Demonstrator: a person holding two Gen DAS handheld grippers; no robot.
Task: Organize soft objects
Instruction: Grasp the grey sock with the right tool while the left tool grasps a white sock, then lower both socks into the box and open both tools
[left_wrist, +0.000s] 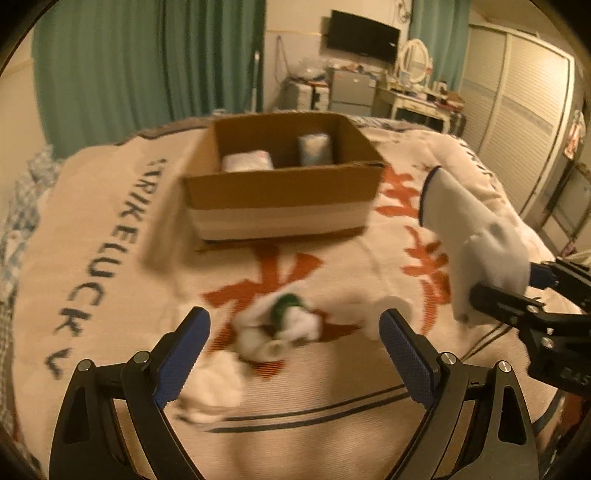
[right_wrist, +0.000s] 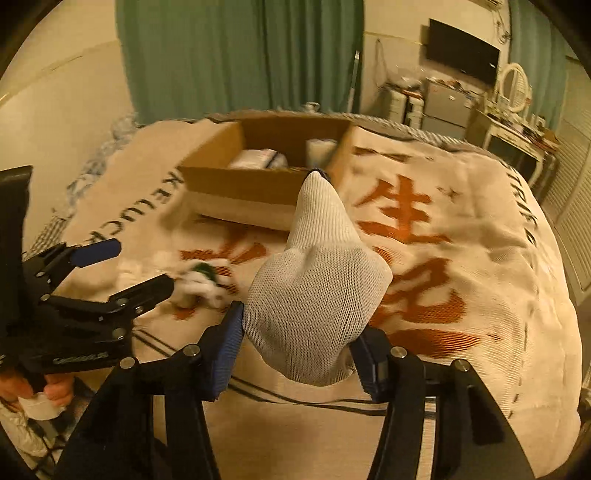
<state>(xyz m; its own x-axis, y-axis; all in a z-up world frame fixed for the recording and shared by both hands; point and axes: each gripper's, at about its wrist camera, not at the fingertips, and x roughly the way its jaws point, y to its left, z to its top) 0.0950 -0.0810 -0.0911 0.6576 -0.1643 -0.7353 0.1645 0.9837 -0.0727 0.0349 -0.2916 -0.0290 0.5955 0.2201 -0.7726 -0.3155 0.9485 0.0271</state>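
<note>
My right gripper (right_wrist: 299, 354) is shut on a white knit glove (right_wrist: 317, 295) with a dark cuff, held above the bed; it also shows in the left wrist view (left_wrist: 476, 236). My left gripper (left_wrist: 295, 332) is open just above a crumpled white cloth bundle with a green patch (left_wrist: 284, 325) lying on the blanket; the bundle also shows in the right wrist view (right_wrist: 201, 282). A brown cardboard box (left_wrist: 280, 192) stands on the bed farther back, with two white soft packs (left_wrist: 247, 160) inside.
The bed carries a cream blanket (left_wrist: 110, 295) with orange characters and dark lettering. More white cloth (left_wrist: 207, 391) lies near my left fingers. Green curtains (left_wrist: 147, 66), a dresser (left_wrist: 417, 99) and wardrobe doors (left_wrist: 517, 110) stand beyond the bed.
</note>
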